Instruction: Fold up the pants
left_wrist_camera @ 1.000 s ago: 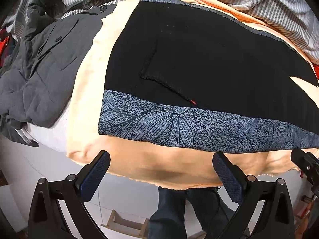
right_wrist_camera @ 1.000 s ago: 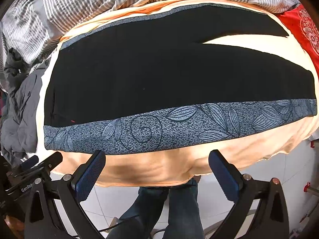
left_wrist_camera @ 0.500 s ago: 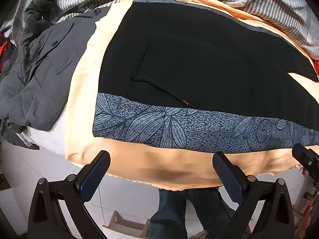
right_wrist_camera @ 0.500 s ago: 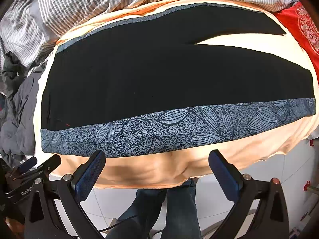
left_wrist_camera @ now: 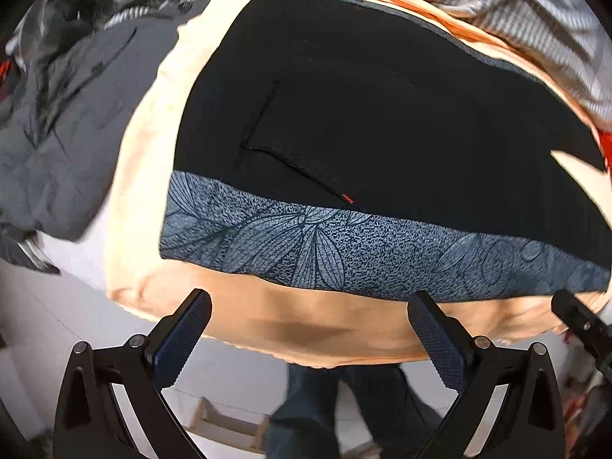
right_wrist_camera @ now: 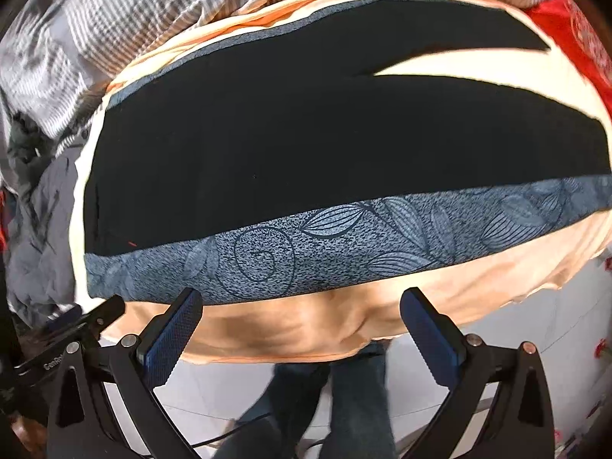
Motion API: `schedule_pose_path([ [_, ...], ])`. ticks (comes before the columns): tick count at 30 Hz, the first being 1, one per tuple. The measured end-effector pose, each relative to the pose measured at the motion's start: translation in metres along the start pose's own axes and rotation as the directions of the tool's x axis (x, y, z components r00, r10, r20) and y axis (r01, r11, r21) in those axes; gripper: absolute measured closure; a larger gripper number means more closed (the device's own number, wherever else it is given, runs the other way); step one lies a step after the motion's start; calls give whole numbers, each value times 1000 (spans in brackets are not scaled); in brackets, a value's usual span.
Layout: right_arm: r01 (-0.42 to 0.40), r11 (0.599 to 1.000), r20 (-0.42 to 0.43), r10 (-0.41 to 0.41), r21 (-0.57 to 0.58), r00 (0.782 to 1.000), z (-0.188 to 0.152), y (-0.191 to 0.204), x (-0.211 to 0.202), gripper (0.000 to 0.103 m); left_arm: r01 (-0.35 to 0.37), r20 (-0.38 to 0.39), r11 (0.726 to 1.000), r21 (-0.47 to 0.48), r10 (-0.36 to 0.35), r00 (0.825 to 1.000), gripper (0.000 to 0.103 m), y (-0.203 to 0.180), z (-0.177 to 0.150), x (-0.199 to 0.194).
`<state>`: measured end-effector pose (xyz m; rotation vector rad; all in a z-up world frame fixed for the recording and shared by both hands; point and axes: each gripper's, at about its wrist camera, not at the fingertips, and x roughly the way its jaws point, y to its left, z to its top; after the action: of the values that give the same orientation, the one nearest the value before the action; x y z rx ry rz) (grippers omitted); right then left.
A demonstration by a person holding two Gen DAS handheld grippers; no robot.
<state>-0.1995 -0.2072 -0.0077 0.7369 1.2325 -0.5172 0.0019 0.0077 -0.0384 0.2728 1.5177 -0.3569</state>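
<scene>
Across the middle of both frames, black pants (left_wrist_camera: 382, 122) with a blue-grey leaf-print side band (right_wrist_camera: 344, 241) lie flat on a peach sheet (left_wrist_camera: 267, 313) over the bed. Left tool (left_wrist_camera: 310, 332): wide, empty, at frame bottom, below the band. Right tool (right_wrist_camera: 302, 329): wide, empty, likewise. Grey garment (left_wrist_camera: 65, 122) at left; striped bedding (right_wrist_camera: 114, 11) along the top.

pants (right_wrist_camera: 306, 145) | black, grey leaf-print side band | flat, legs apart
</scene>
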Motion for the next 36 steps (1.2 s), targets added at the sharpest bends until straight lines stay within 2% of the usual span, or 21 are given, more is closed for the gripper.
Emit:
schedule_pose_path([
  [2, -83, 995, -15, 84, 49, 996, 1, -7, 5, 0, 34, -4, 999, -36, -34, 999, 0, 8, 2, 5],
  [5, -231, 964, -18, 236, 131, 972, -2, -17, 17, 1, 80, -8, 993, -81, -81, 997, 0, 19, 3, 14],
  [8, -373, 900, -24, 388, 226, 922, -8, -29, 37, 9, 144, -21, 978, -147, -149, 989, 0, 31, 2, 26],
  [11, -497, 801, -28, 535, 335, 844, -19, -39, 65, 25, 201, -24, 960, -196, -210, 977, 0, 40, 0, 38],
  [15, -558, 717, -2, 615, 417, 789, -34, -47, 94, 31, 242, -28, 945, -218, -254, 967, 0, 38, -5, 45],
  [19, -652, 622, 76, 695, 434, 715, -34, -51, 106, 33, 254, -31, 942, -217, -267, 963, 0, 36, -6, 50],
  [24, -721, 523, 156, 750, 455, 642, -29, -55, 115, 33, 325, -24, 912, -252, -342, 939, 0, 46, -5, 53],
  [26, -731, 504, 168, 759, 460, 628, -29, -57, 114, 33, 331, -16, 909, -253, -346, 938, 0, 48, -5, 50],
  [27, -731, 506, 166, 759, 458, 629, -32, -56, 113, 33, 337, -9, 907, -252, -350, 937, 0, 50, -5, 48],
  [30, -699, 545, 135, 736, 463, 663, -42, -61, 113, 33, 345, 2, 906, -243, -355, 935, 0, 54, -4, 43],
  [32, -688, 540, 143, 727, 486, 672, -43, -67, 119, 33, 342, 8, 911, -232, -350, 937, 0, 55, -3, 43],
  [34, -708, 495, 183, 740, 504, 648, -38, -71, 123, 33, 340, 5, 912, -229, -348, 937, 0, 54, -1, 45],
  [36, -728, 494, 193, 749, 476, 634, -27, -65, 120, 34, 345, 6, 910, -231, -353, 936, 0, 54, -5, 46],
])
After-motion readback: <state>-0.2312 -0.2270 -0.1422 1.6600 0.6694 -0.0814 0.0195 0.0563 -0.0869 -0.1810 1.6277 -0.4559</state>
